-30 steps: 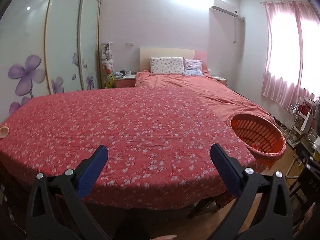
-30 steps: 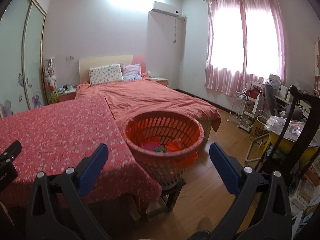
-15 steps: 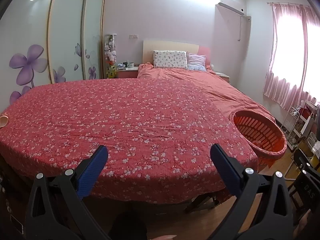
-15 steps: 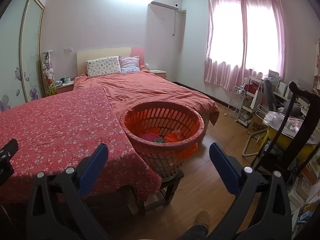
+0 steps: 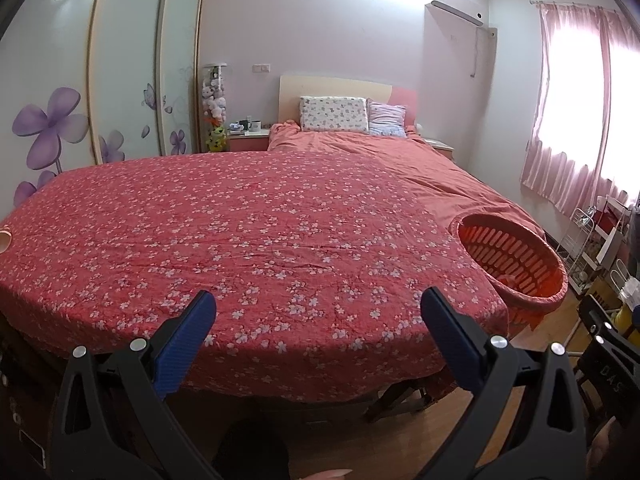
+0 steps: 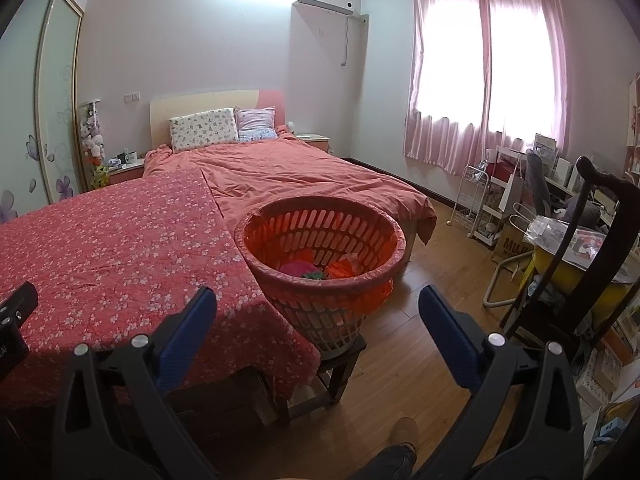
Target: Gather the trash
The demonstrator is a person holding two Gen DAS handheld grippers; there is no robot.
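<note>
Left wrist: left gripper (image 5: 316, 316) was wide open, empty, above the red floral-print cloth-covered table (image 5: 256, 240); round orange slotted plastic basket (image 5: 516, 256) sat at its right edge.

Right wrist: right gripper (image 6: 318, 314) was spread open, empty, facing the basket (image 6: 320, 240) on a dark wooden stool (image 6: 340, 364); crumpled pink, green and orange trash (image 6: 316, 270) lay inside.

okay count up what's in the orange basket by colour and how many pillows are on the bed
Items in the orange basket, partly hidden by its rim, so counts may run low:
Pink item: 1
Green item: 1
Orange item: 1
Pillows on the bed: 2 (floral pillow, lilac pillow)
Total: 5
</note>
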